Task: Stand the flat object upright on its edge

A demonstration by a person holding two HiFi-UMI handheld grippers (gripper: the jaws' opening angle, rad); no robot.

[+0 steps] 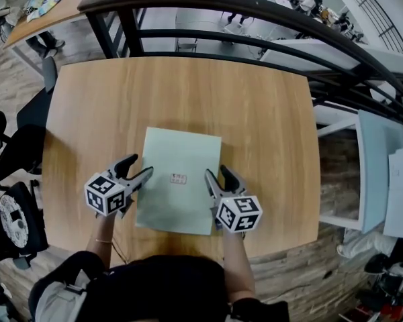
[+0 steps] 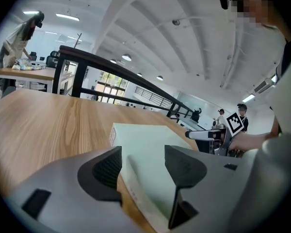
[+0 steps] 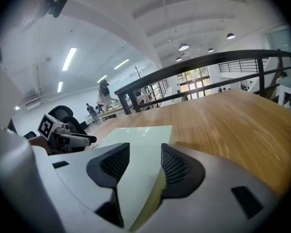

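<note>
A pale green flat book [image 1: 178, 180] with a small label on its cover lies flat on the wooden table [image 1: 188, 92], near the front edge. My left gripper [image 1: 140, 166] is at the book's left edge, open, and that edge [image 2: 145, 144] runs between its two jaws with a gap to the pads. At the book's right edge is my right gripper [image 1: 217, 173], also open. Its jaws straddle the near right corner [image 3: 140, 140], the outer pad [image 3: 177, 166] close beside the side of the book. Both grippers point away from me and tilt downward.
A black curved railing [image 1: 255, 19] runs just past the table's far edge. Black office chairs [image 1: 7, 153] stand to the left, and a white and blue desk [image 1: 376, 159] to the right. People move about on the floor beyond the railing.
</note>
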